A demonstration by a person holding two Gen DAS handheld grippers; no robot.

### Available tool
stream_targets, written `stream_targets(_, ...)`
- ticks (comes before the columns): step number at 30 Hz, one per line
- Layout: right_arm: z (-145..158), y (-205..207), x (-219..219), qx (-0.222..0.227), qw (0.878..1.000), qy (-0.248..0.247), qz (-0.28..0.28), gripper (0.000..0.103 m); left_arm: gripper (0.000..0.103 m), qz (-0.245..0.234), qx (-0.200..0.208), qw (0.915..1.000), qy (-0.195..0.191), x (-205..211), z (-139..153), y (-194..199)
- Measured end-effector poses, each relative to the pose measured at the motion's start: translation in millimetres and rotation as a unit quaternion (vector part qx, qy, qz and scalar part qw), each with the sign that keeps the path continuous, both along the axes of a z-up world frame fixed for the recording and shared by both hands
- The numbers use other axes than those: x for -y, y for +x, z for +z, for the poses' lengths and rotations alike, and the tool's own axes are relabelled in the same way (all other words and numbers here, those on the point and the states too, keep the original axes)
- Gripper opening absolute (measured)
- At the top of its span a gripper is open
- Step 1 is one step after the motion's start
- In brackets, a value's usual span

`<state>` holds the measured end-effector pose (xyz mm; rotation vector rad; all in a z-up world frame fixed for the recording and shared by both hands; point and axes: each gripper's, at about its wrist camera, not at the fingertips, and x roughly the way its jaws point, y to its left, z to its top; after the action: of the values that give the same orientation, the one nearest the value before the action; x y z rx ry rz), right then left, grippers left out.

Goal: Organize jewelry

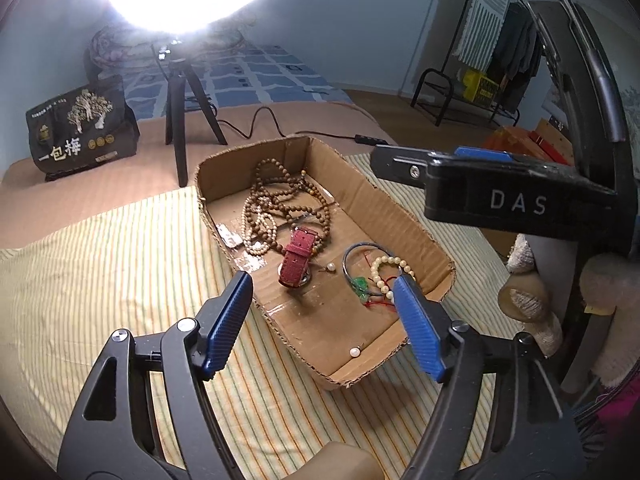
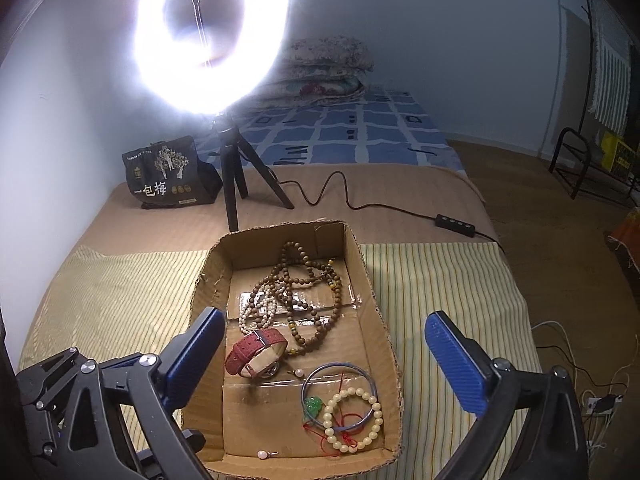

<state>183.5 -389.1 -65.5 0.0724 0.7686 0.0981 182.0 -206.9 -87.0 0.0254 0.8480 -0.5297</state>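
Right gripper (image 2: 320,364) wide apart, nothing between the blue pads, hanging over the near end of the cardboard box (image 2: 376,304). Left gripper (image 1: 324,320) also apart and empty, pointing into the same box from the left side, right-hand pad overlapping the pearl bracelet (image 1: 390,274) in view only; contact not confirmable.

All visible jewelry already inside the box, none on the striped cloth (image 2: 448,292). Near right corner: pearl bracelet lying flat, overlapping a thin bangle (image 2: 340,394) with a green charm (image 2: 313,405) and red cord tangled across both. Directly ahead of and below the right gripper, roughly centred in its gap. Closest target for the right hand by my read; left hand nearly as close but approaching at an angle.

Middle of box: red watch (image 2: 256,354), strap running left to right across the right wrist view, so pads would need to close across the strap width. One pearl earring (image 2: 298,373) just beside the watch, second earring (image 2: 264,455) alone at the near wall.

Far end: brown bead necklace (image 2: 308,292) in loose loops, partly over a small pale bead strand (image 2: 258,314), running lengthwise down the box.

Box long axis pointing away from both grippers. Beyond it: ring light (image 2: 208,32) on tripod, dark bag (image 2: 168,174), cable with switch.

Likely snag: red cord dragging bangle and bracelet together on any lift.
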Motion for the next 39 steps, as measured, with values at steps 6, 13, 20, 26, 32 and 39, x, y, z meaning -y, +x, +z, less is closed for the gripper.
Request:
stream_targets(6,11,-12,-4,0.012,1.0,-0.012,-0.003,0.103,0.075,0.002,0.023,0.9997,0.007,-5,10,-5)
stream_targets(13,28,-30,-12,0.035,0.999,-0.028,-0.005,0.103,0.075,0.008,0.041,0.9991,0.005,-15,22,-16)
stream_targets(20,42,-49,-16,0.052,0.998,-0.025,-0.013,0.103,0.078,0.013,0.067,0.9976,0.005,-27,40,-31)
stream_targets(26,55,-68,-20,0.071,0.997,-0.022,-0.017,0.103,0.083,0.017,0.09,0.9958,0.008,-38,52,-45)
stream_targets(32,66,-89,-26,0.088,0.996,-0.027,-0.019,0.103,0.084,0.014,0.102,0.9946,0.013,-46,61,-61)
stream_targets(39,73,-115,-32,0.11,0.993,-0.038,-0.023,0.103,0.096,0.011,0.135,0.9902,0.034,-50,71,-86)
